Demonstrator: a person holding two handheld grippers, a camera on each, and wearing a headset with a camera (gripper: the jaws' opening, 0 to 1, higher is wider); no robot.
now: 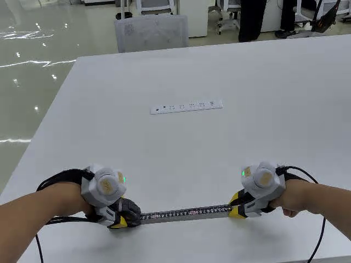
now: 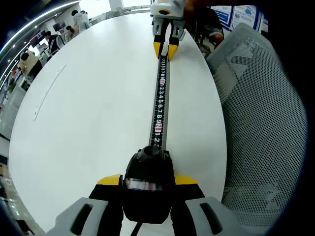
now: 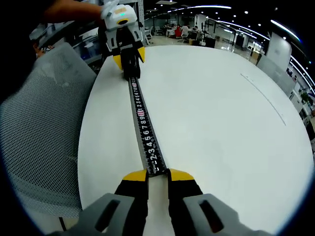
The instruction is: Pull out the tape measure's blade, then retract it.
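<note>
blade [image 1: 186, 212] spans from case [image 2: 147, 189] clamped in left gripper [image 2: 147, 180] to pinching right gripper [image 3: 157, 174]; head view adds socket strip [image 1: 186, 106].

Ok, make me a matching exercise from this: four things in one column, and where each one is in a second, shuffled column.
Things:
1. tape measure case
2. blade end
3. power strip
4. grey chair

Places:
A. beyond the far edge of the table
B. clamped in the right claw
C. lying on the middle of the table
D. clamped in the left claw

Pairs: 1-D, 2-B, 3-C, 4-A.
</note>
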